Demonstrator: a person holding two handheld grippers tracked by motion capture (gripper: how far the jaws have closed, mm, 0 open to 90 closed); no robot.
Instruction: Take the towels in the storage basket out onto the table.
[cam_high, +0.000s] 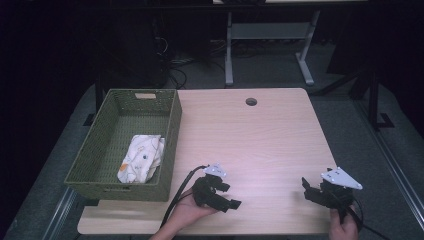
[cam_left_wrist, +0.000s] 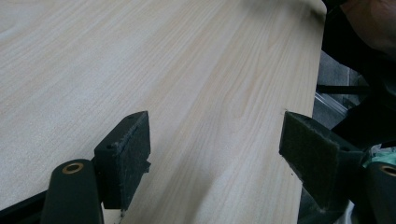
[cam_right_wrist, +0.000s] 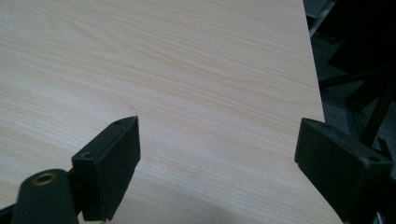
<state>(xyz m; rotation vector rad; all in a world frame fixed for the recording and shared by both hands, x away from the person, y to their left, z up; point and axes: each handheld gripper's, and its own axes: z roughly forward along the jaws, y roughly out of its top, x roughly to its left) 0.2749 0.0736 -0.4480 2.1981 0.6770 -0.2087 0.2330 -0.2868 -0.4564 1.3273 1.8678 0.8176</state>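
At the far left of the pale wooden surface (cam_high: 260, 135), a crumpled white patterned cloth (cam_high: 141, 158) is seen lying in the near right part of the green woven rectangular basket (cam_high: 172, 127), touching its right wall. The cloth is judged to be light, soft and limp, best pinched at a raised fold near its top so that the rest hangs free. To its right, near the front edge, the left tool (cam_high: 231, 196) is held with jaws wide apart and empty, and further right the right tool (cam_high: 306, 189) is likewise spread open over bare wood.
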